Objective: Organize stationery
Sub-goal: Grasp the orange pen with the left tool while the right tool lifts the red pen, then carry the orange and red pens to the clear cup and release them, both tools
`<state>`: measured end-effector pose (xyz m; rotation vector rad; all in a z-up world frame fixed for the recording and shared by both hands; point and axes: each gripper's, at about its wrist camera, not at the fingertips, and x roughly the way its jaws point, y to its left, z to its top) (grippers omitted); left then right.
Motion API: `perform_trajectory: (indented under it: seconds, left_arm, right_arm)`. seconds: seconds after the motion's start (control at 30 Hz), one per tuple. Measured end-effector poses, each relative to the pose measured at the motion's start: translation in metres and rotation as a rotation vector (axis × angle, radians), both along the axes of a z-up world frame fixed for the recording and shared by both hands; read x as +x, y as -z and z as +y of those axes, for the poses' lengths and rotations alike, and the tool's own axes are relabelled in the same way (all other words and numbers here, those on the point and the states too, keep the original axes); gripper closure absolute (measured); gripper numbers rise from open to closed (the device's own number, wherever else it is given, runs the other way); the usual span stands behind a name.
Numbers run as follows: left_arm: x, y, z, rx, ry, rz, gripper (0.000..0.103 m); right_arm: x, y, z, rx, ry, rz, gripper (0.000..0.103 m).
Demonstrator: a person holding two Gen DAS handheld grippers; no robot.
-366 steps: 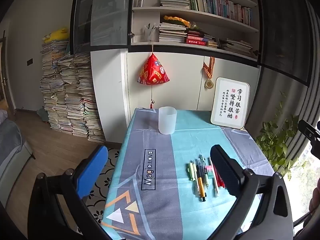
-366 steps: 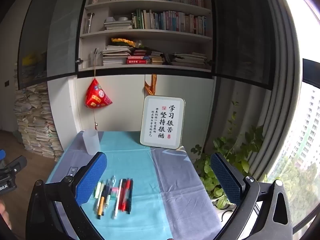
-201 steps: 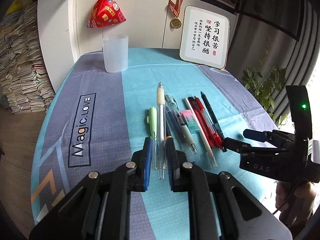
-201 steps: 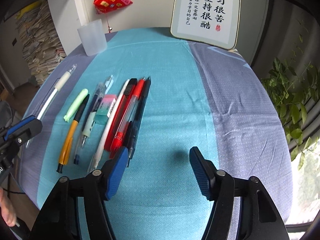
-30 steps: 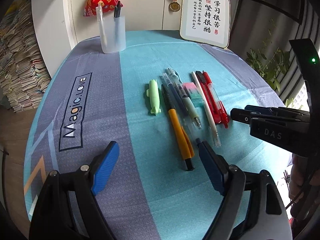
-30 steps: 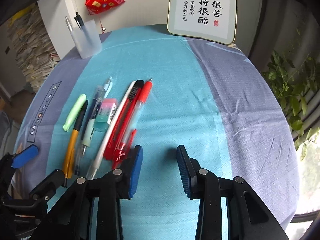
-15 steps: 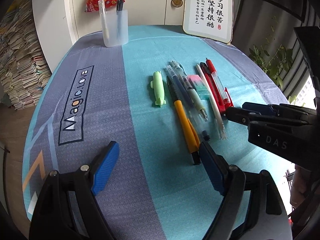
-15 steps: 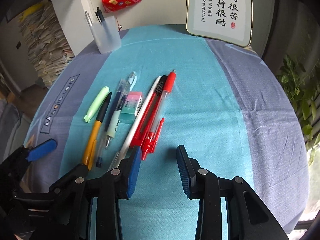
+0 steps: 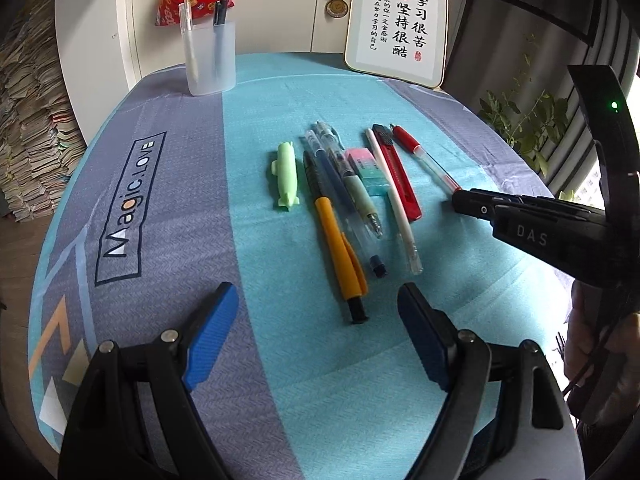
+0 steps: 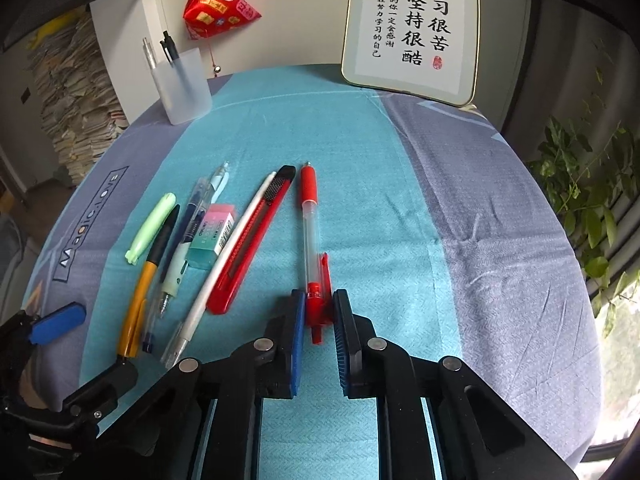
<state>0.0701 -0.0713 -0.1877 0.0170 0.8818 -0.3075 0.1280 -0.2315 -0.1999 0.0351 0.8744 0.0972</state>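
My right gripper (image 10: pixel 318 300) has its jaws closing, and its blue pads press on the clip end of a red pen (image 10: pixel 310 220) that lies on the cloth, a little apart from the other stationery. In the left wrist view the red pen (image 9: pixel 416 148) runs into the tip of the right gripper (image 9: pixel 460 200). My left gripper (image 9: pixel 316 292) hangs open over the cloth just short of an orange pen (image 9: pixel 336 240), holding nothing. A translucent cup (image 10: pixel 184 88) at the far left corner holds a white pen and a black pen.
Left of the red pen lie a red utility knife (image 10: pixel 256 240), a white pen (image 10: pixel 224 256), a pink-and-teal eraser (image 10: pixel 212 236), two bluish pens and a green highlighter (image 10: pixel 150 228). A framed calligraphy sign (image 10: pixel 412 28) leans at the back. A plant stands beyond the right table edge.
The right gripper's jaws have narrowed onto the red pen's clip end, and the pen now lies apart from the utility knife. The left gripper has stayed open in place.
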Motion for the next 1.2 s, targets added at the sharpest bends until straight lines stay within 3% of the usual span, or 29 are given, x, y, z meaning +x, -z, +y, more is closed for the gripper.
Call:
perform_trajectory:
  seconds: [0.23, 0.33, 0.37, 0.4, 0.47, 0.57, 0.63, 0.77, 1.03, 1.2]
  left_arm:
    - [0.001, 0.001, -0.002, -0.066, 0.011, -0.029, 0.023]
    - [0.002, 0.002, -0.012, 0.003, 0.019, -0.033, 0.027]
    - [0.001, 0.003, -0.017, 0.051, 0.014, -0.042, 0.033]
    - [0.0, 0.003, -0.02, 0.091, 0.001, -0.057, 0.044]
    - [0.002, 0.003, -0.016, 0.055, -0.001, -0.045, 0.055]
    - [0.002, 0.004, -0.007, 0.064, -0.006, -0.051, 0.073]
    - [0.004, 0.003, 0.001, 0.041, -0.019, -0.042, 0.092]
    - [0.01, 0.002, 0.02, -0.114, -0.016, 0.032, 0.092]
    - [-0.004, -0.02, 0.024, -0.103, -0.014, -0.026, 0.092]
    - [-0.007, -0.04, 0.028, -0.138, 0.001, -0.052, 0.092]
  right_arm:
    - [-0.009, -0.007, -0.02, 0.086, 0.03, -0.012, 0.088]
    - [-0.014, -0.013, -0.024, 0.111, 0.033, -0.027, 0.088]
    - [-0.015, -0.015, -0.026, 0.121, 0.034, -0.031, 0.088]
    - [-0.015, -0.016, -0.027, 0.126, 0.034, -0.033, 0.088]
    - [-0.016, -0.019, -0.029, 0.136, 0.035, -0.043, 0.088]
    - [-0.018, -0.022, -0.031, 0.146, 0.035, -0.051, 0.088]
    - [-0.019, -0.025, -0.034, 0.152, 0.038, -0.058, 0.088]
    - [-0.023, -0.031, -0.037, 0.157, 0.049, -0.078, 0.088]
    - [-0.031, -0.056, -0.041, 0.168, 0.054, -0.14, 0.088]
    - [-0.035, -0.073, -0.042, 0.181, 0.052, -0.18, 0.089]
